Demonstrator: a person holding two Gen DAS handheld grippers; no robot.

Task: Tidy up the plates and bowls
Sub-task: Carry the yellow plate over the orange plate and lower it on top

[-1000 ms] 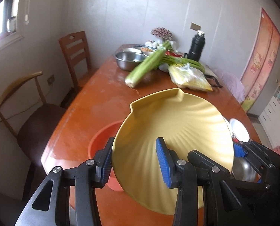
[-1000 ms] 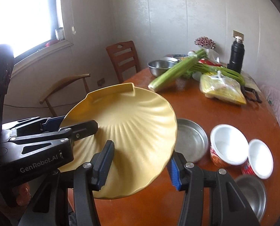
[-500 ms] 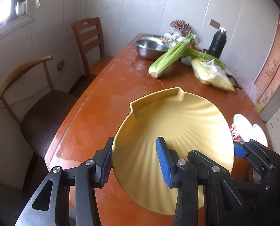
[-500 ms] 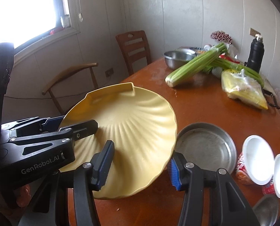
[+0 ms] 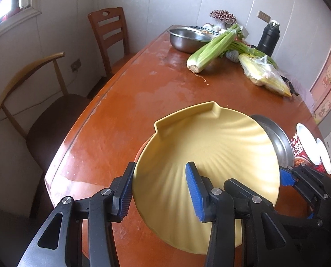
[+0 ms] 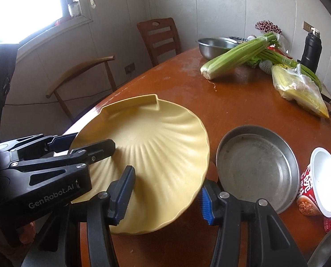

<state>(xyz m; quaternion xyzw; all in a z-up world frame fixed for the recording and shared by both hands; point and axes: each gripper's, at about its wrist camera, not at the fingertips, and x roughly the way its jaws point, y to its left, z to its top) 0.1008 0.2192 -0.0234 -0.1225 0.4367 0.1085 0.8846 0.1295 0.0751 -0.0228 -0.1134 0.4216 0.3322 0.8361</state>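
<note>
Claws first: the left gripper [image 5: 159, 190] has the yellow plate's [image 5: 210, 155] near-left rim between its blue pads, one pad under the rim and one on the ribbed inside, and its jaws are opening. The right gripper [image 6: 166, 194] is clamped on the plate's opposite rim, one pad on the inside and one at the outer edge. On the side of the left gripper, seen from the right wrist, white lettering reads "GenRobot.AI". The plate, shell-shaped with a squared notch at its far edge, sits tilted over the near end of the table [image 5: 125, 102]; whether its underside touches the wood is hidden. Just right of the plate lies a steel pan [image 6: 256, 166], partly covered by the plate in the left view. Right of the pan stand red noodle cups [image 6: 319, 184] with printed writing too small to read, cut off by the frame edge. Far beyond the plate lie celery [image 5: 212, 49], a bagged yellow food [image 5: 265, 75], a steel bowl [image 5: 185, 37] and a black flask [image 5: 269, 37].
</note>
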